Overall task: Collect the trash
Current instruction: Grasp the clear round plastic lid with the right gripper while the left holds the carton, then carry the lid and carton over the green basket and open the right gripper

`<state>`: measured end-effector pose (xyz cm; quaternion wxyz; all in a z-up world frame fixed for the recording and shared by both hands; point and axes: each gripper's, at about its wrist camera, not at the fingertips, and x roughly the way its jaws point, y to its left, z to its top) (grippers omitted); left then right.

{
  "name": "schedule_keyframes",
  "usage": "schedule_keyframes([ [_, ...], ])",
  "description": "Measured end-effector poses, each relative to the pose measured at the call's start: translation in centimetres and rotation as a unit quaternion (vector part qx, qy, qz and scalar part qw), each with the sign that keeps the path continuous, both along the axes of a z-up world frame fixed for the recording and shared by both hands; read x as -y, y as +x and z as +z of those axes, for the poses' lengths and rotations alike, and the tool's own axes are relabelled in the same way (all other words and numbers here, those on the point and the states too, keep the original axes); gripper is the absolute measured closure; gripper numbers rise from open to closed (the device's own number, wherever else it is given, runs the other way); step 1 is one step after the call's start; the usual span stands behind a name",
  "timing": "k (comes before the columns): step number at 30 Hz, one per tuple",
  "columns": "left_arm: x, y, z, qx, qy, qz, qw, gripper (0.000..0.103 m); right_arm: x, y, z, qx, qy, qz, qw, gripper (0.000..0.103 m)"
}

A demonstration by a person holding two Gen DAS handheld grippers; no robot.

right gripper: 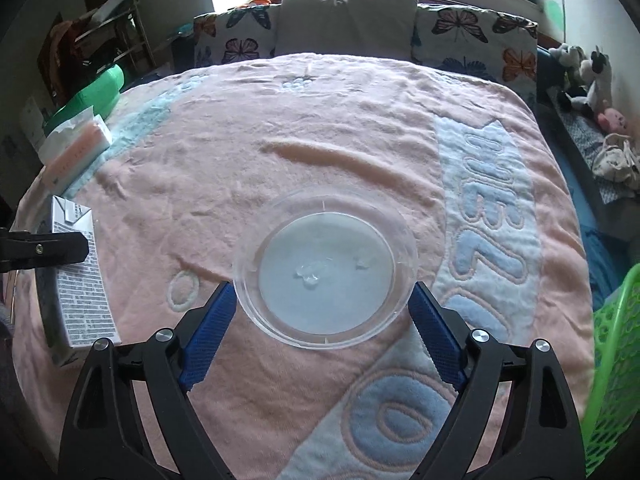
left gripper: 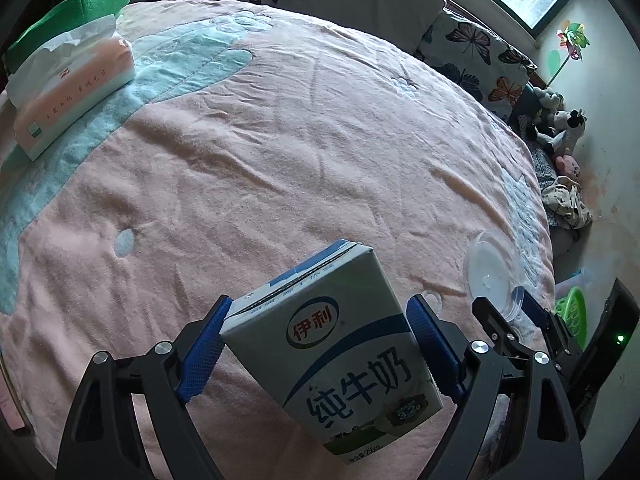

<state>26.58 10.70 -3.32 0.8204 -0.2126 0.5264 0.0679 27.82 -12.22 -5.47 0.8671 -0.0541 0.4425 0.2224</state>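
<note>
left tool (left gripper: 316,344) wide, straddling milk carton (left gripper: 336,344), lower centre, pads not clearly clamped | right tool (right gripper: 322,320) open round clear lid (right gripper: 325,276) mid-frame — lined up to grab | both on bed (right gripper: 320,128), green basket (right gripper: 612,368) right edge

bed (right gripper: 280,168), pink blanket | on it: milk carton (left gripper: 340,344); clear lid (right gripper: 326,272); tissue pack (left gripper: 72,92)

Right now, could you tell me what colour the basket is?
Bright green basket, best seen in the right wrist view.
</note>
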Motion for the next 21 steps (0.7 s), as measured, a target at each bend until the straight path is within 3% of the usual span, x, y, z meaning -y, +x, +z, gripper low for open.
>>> schedule_keyframes([
  [10,0.8,-0.1,0.5,0.01,0.016,-0.009,0.9998,0.019,1.4,-0.9,0.3,-0.004,0.018,-0.014,1.0,0.017],
  [21,3.4,-0.6,1.3,0.026,0.001,-0.037,0.9989,0.019,3.8,-4.2,2.8,0.021,0.027,-0.029,0.999,0.018],
])
